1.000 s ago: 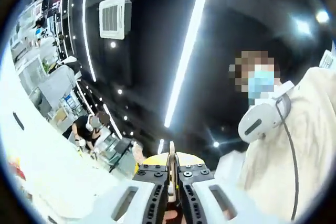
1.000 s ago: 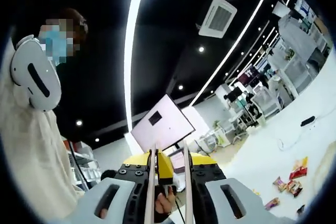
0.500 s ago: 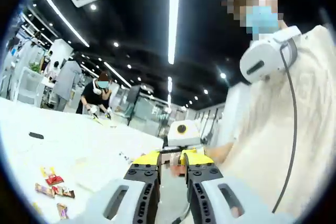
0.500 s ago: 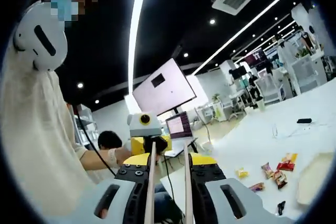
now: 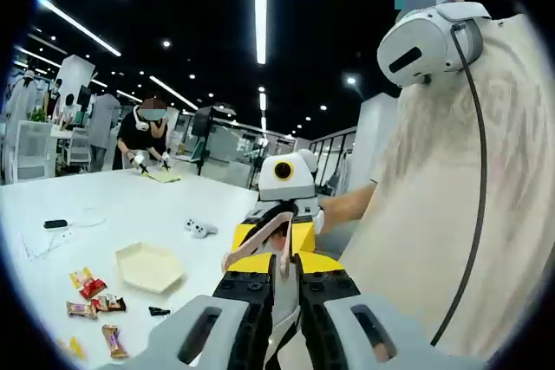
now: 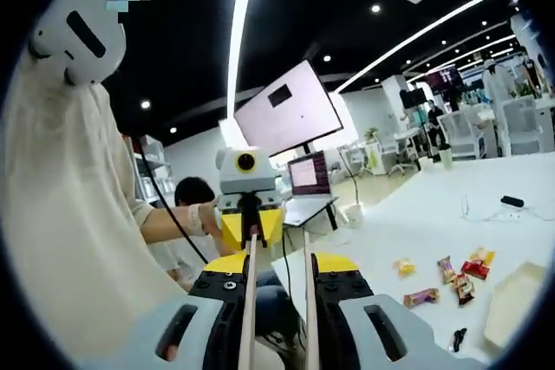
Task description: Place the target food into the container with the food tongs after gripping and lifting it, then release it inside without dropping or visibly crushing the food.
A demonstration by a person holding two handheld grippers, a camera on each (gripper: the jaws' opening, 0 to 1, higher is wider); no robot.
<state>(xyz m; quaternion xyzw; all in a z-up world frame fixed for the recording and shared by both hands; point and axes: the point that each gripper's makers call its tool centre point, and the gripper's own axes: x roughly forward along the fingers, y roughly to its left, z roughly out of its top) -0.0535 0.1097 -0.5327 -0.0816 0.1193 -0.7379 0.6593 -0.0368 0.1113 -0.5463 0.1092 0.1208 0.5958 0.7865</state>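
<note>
1. Since both cameras have tipped down over the last second, the left gripper view takes in less ceiling and more of the white tabletop (image 5: 130, 205), where the pale hexagonal container (image 5: 149, 266) has come into sight.
2. Half a second ago the jaws of the left gripper (image 5: 282, 279) stood a little apart; now they are together.
3. Facing them, the right gripper (image 5: 276, 233) carries the food tongs (image 5: 253, 247), whose curved arms point toward this camera and down to its left.
4. Wrapped snack packets (image 5: 94, 292) lie on the tabletop just left of the container, none inside it. I cannot tell which one is the target food.
5. A small black item (image 5: 159, 310) lies by the container's near edge, and a white controller (image 5: 199, 229) lies beyond it.
6. In the right gripper view the tongs' two arms (image 6: 249, 301) run forward along the jaws, long axis pointing away from the camera at the left gripper (image 6: 249, 224).
7. The right gripper (image 6: 277, 253) has its jaws clamped on the tongs from outside, and the tong arms are apart with nothing between them.
8. Snack packets (image 6: 460, 275) are scattered on the tabletop at the right, with the container (image 6: 512, 301) at the view's edge beyond them.
</note>
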